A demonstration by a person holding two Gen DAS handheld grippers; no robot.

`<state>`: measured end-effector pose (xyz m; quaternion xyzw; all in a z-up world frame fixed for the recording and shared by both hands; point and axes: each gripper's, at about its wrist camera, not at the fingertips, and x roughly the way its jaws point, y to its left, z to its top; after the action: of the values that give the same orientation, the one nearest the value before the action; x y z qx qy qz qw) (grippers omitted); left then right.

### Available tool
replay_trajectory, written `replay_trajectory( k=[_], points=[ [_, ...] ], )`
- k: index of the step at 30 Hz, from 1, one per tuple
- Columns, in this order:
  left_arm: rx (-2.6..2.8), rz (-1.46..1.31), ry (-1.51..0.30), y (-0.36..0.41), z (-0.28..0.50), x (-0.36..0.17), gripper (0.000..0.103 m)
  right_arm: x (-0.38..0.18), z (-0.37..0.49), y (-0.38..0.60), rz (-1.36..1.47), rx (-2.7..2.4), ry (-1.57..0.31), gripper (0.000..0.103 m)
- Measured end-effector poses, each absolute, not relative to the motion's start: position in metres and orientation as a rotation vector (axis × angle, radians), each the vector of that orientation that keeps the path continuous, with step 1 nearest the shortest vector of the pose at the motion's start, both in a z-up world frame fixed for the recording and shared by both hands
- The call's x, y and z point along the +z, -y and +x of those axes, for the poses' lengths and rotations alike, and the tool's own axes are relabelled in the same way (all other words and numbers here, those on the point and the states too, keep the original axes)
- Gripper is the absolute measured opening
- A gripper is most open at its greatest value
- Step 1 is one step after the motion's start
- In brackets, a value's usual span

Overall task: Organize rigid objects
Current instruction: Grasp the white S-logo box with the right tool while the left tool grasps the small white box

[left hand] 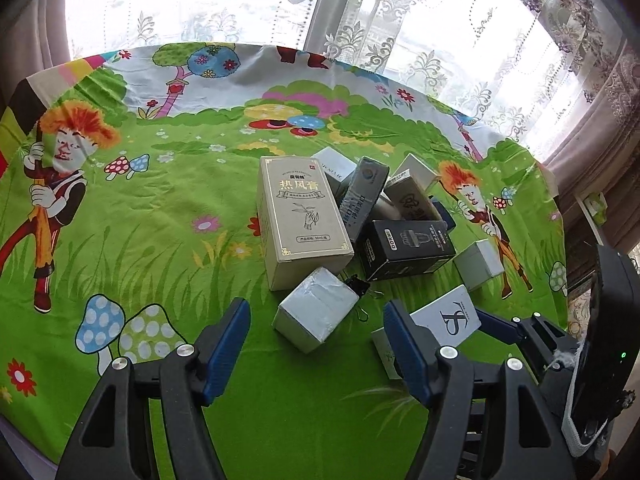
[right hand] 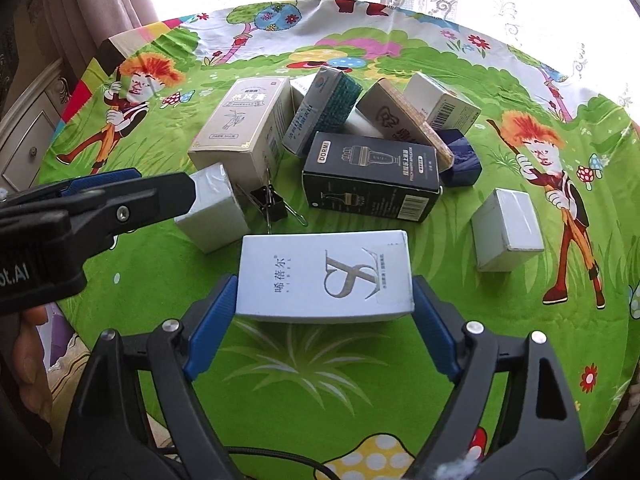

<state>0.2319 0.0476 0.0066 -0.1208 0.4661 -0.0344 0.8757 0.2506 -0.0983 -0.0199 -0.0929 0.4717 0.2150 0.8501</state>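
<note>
Surface [right hand: 132, 280] under cartoon cloth carrying a jumble of boxes. Lying crosswise between right gripper [right hand: 324, 316] fingers [right hand: 210, 320]: white box [right hand: 326, 278], long axis spanning pad to pad, pads meeting both short ends, apparently gripping. Pointing steeply down, nearer this box than the other hand. Sitting just ahead of left gripper [left hand: 316, 344], fingers spread and empty: small grey box [left hand: 316, 312]. Resting beside it: black clip [right hand: 272, 200].

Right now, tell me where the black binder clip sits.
In the right wrist view the black binder clip lies on the tablecloth, left of centre, between the small silver box and the black DORMI box.
</note>
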Motion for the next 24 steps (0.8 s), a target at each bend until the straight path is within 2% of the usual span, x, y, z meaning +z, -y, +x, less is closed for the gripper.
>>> replay_trajectory(
  k=[9,15,16,18,24],
  points=[
    [-0.104,-0.030,-0.989,-0.026,0.244,-0.006,0.070,-0.016,0.256,0.133,-0.132,0.364,-0.978,0.086],
    [-0.131,0.005,-1.005,-0.017,0.245,-0.013,0.068,-0.020,0.259,0.137,-0.113,0.361,-0.991,0.086],
    [-0.136,0.010,-1.007,-0.016,0.244,-0.014,0.066,-0.021,0.259,0.137,-0.111,0.362,-0.996,0.086],
    [-0.145,0.007,-1.013,-0.015,0.243,-0.015,0.052,-0.023,0.260,0.137,-0.106,0.365,-1.002,0.086],
    [-0.141,-0.019,-1.033,-0.015,0.243,-0.020,0.036,-0.025,0.260,0.138,-0.101,0.370,-1.009,0.086]
  ],
)
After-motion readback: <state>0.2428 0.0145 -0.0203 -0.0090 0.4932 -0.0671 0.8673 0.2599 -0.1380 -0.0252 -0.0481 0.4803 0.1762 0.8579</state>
